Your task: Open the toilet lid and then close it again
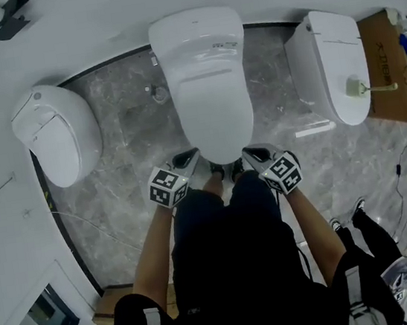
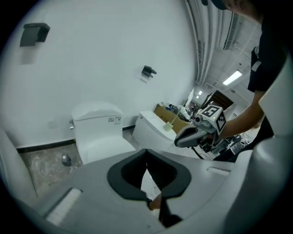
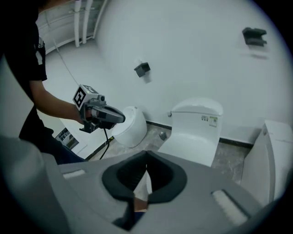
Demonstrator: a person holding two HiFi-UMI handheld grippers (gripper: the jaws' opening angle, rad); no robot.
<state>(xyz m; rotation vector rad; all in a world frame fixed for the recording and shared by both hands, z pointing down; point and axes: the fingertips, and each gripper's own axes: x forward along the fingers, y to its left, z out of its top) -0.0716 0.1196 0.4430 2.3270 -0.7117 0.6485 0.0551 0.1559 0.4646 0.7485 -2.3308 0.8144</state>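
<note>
The white toilet (image 1: 211, 112) stands in the middle of the head view against the wall, its lid down over the bowl. My left gripper (image 1: 185, 157) hovers just off the bowl's front left rim, and my right gripper (image 1: 255, 154) off its front right rim. Both are shut with nothing between the jaws, and neither touches the toilet. In the left gripper view my own shut jaws (image 2: 146, 157) point toward the toilet (image 2: 98, 137), with the right gripper (image 2: 185, 136) off to the side. The right gripper view shows its shut jaws (image 3: 146, 161), the toilet (image 3: 194, 132) and the left gripper (image 3: 113, 116).
A second white toilet (image 1: 60, 133) stands to the left and a third (image 1: 332, 65) to the right, beside a cardboard box (image 1: 386, 68). Grey marble floor (image 1: 131, 183) surrounds them. Another person's shoes (image 1: 357, 211) and cables lie at the lower right. Black brackets (image 2: 148, 71) hang on the wall.
</note>
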